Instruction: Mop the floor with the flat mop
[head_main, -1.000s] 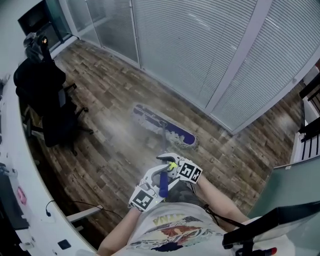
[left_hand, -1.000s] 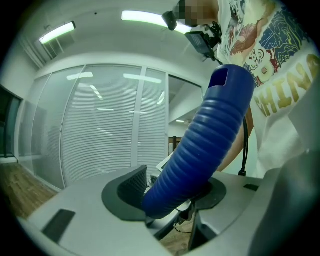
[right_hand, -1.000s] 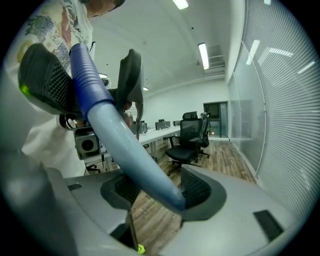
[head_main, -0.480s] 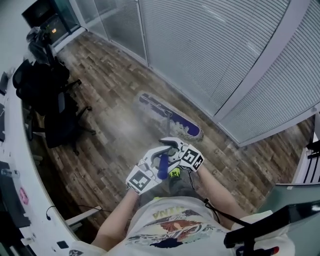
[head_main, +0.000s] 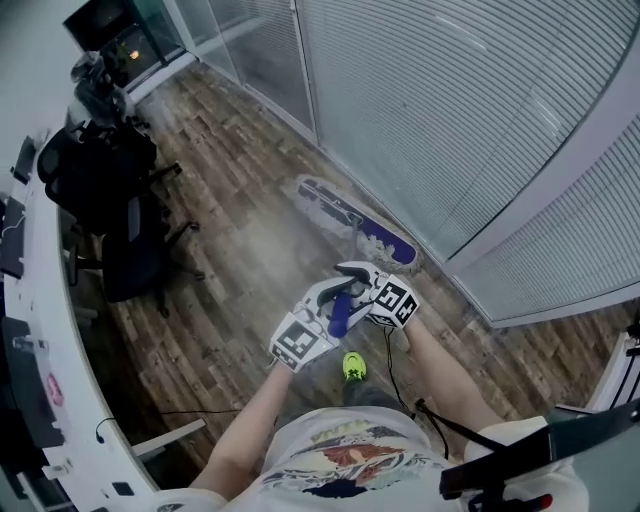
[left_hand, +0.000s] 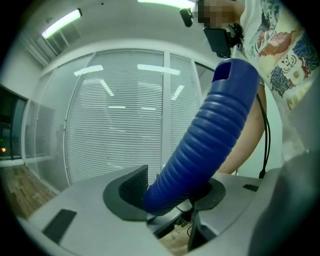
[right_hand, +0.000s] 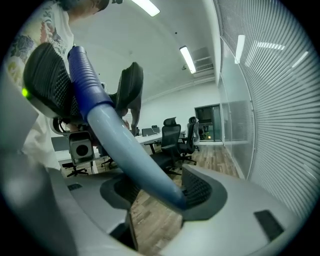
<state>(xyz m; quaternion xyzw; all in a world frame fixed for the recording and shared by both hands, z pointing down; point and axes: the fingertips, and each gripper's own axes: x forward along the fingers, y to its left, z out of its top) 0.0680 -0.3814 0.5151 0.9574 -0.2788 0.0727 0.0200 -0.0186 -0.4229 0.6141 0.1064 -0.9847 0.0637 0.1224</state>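
At the far left of the head view, well apart from both tools, runs a white bench, and beside it stand at least two black office chairs on the wooden floor. There are two tools and one flat mop. The left hand-held gripper is clenched on the mop's ribbed blue grip; only its own view shows the ribs and the dark pads pressing on them. Just to its right, almost touching it, the right hand-held gripper grasps the same handle lower down, on the smooth pale pole, which only the right gripper view shows. The mop head appears in the head view alone: it lies flat on the floor ahead of both tools, close to the glass wall with blinds at the right. One bright green shoe shows below the two tools.
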